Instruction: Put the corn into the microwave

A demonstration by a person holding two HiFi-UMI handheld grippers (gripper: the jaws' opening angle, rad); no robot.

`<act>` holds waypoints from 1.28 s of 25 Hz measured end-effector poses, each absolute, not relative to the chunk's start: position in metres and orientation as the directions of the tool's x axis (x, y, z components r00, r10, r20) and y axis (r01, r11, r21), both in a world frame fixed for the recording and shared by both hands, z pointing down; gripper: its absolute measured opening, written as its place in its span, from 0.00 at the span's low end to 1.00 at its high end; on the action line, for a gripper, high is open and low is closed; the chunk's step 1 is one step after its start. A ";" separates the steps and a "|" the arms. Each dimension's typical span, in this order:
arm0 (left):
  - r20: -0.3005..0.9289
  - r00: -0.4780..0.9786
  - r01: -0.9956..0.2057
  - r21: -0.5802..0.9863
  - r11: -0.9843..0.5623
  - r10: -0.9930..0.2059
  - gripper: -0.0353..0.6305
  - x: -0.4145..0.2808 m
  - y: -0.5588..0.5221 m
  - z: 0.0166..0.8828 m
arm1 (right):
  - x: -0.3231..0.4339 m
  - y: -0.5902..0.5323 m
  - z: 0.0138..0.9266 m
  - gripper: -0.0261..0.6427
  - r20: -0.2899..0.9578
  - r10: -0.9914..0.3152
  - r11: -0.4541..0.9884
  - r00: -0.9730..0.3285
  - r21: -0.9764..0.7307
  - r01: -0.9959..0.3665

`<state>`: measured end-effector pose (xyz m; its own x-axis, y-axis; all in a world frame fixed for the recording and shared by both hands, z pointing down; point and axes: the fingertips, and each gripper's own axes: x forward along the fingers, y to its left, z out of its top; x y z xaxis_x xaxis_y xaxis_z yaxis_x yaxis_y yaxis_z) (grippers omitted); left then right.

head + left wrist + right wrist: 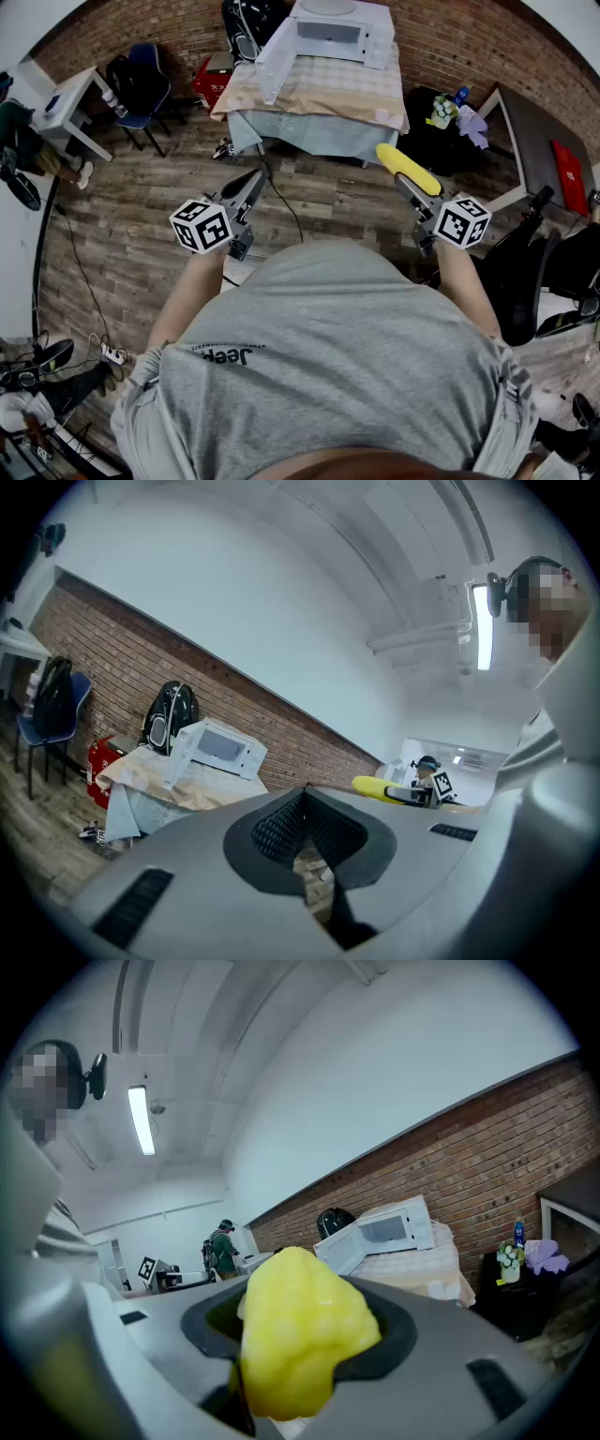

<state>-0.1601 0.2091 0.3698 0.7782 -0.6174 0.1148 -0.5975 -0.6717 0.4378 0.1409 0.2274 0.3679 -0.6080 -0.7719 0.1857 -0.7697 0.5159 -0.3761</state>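
A wooden floor spreads below both tools, and well ahead of them stands a cloth-covered surface against a brick wall. On the far part of that surface, ahead of the tools and between their lines of aim, sits the white microwave, its door swung open toward the left tool's side; the left gripper view shows the microwave off to the left of its jaws, and the right gripper view shows the microwave up and to the right of its jaws, door open. A blue chair stands far out to the left of the left tool. The left tool is held out level over the floor with its jaws brought together at the tips and nothing between them, as the left gripper view confirms at the left tool's dark pads. The right tool is held out beside it, well apart, and is clamped on the yellow corn, which juts forward past the jaw tips toward the surface; in the right gripper view the corn fills the gap between the pads
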 end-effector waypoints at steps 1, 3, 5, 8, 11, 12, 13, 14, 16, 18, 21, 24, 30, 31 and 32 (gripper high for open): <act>0.114 0.779 -0.596 0.437 -0.673 -0.616 0.08 -0.158 0.210 0.369 | 0.143 0.228 0.367 0.40 0.183 -0.773 0.517 -0.608 -0.375 -0.770; 0.113 0.780 -0.595 0.438 -0.674 -0.615 0.08 -0.153 0.212 0.369 | 0.146 0.229 0.366 0.40 0.181 -0.774 0.517 -0.607 -0.373 -0.771; 0.114 0.780 -0.594 0.441 -0.672 -0.615 0.08 -0.149 0.213 0.369 | 0.150 0.229 0.368 0.40 0.185 -0.774 0.514 -0.606 -0.375 -0.771; 0.120 0.781 -0.595 0.443 -0.671 -0.613 0.08 -0.139 0.215 0.369 | 0.158 0.230 0.371 0.40 0.192 -0.772 0.508 -0.606 -0.385 -0.770; 0.124 0.783 -0.593 0.442 -0.673 -0.609 0.08 -0.128 0.218 0.367 | 0.167 0.232 0.370 0.40 0.186 -0.773 0.507 -0.606 -0.392 -0.767; 0.123 0.784 -0.593 0.440 -0.675 -0.608 0.08 -0.124 0.219 0.365 | 0.170 0.232 0.369 0.40 0.184 -0.773 0.509 -0.607 -0.392 -0.767; 0.122 0.784 -0.592 0.438 -0.676 -0.608 0.08 -0.120 0.220 0.363 | 0.174 0.231 0.368 0.40 0.182 -0.773 0.511 -0.608 -0.389 -0.766; 0.120 0.784 -0.593 0.435 -0.677 -0.609 0.08 -0.117 0.221 0.362 | 0.176 0.231 0.368 0.40 0.180 -0.771 0.516 -0.611 -0.387 -0.764; 0.118 0.780 -0.597 0.431 -0.676 -0.614 0.08 -0.109 0.224 0.360 | 0.180 0.230 0.366 0.40 0.173 -0.764 0.529 -0.622 -0.384 -0.756; 0.121 0.775 -0.605 0.428 -0.672 -0.620 0.08 -0.101 0.228 0.359 | 0.182 0.228 0.364 0.40 0.165 -0.753 0.547 -0.637 -0.379 -0.746; 0.129 0.768 -0.615 0.424 -0.665 -0.628 0.08 -0.088 0.234 0.357 | 0.183 0.221 0.359 0.40 0.161 -0.733 0.578 -0.660 -0.364 -0.731; 0.125 0.762 -0.620 0.421 -0.662 -0.635 0.08 -0.072 0.239 0.351 | 0.181 0.213 0.354 0.40 0.161 -0.712 0.607 -0.683 -0.347 -0.715; 0.127 0.750 -0.633 0.421 -0.649 -0.650 0.08 -0.039 0.262 0.352 | 0.170 0.186 0.356 0.40 0.155 -0.670 0.642 -0.726 -0.372 -0.671; 0.128 0.746 -0.637 0.423 -0.645 -0.653 0.08 -0.037 0.265 0.353 | 0.165 0.183 0.356 0.40 0.156 -0.661 0.647 -0.734 -0.378 -0.663; 0.129 0.742 -0.641 0.425 -0.639 -0.657 0.08 -0.036 0.269 0.353 | 0.160 0.181 0.355 0.40 0.156 -0.652 0.654 -0.742 -0.381 -0.654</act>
<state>-0.0360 0.2686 0.3535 0.7423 -0.6574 0.1295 -0.6405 -0.6395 0.4252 0.1602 0.1805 0.3549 -0.7419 -0.6522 0.1555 -0.6543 0.6535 -0.3805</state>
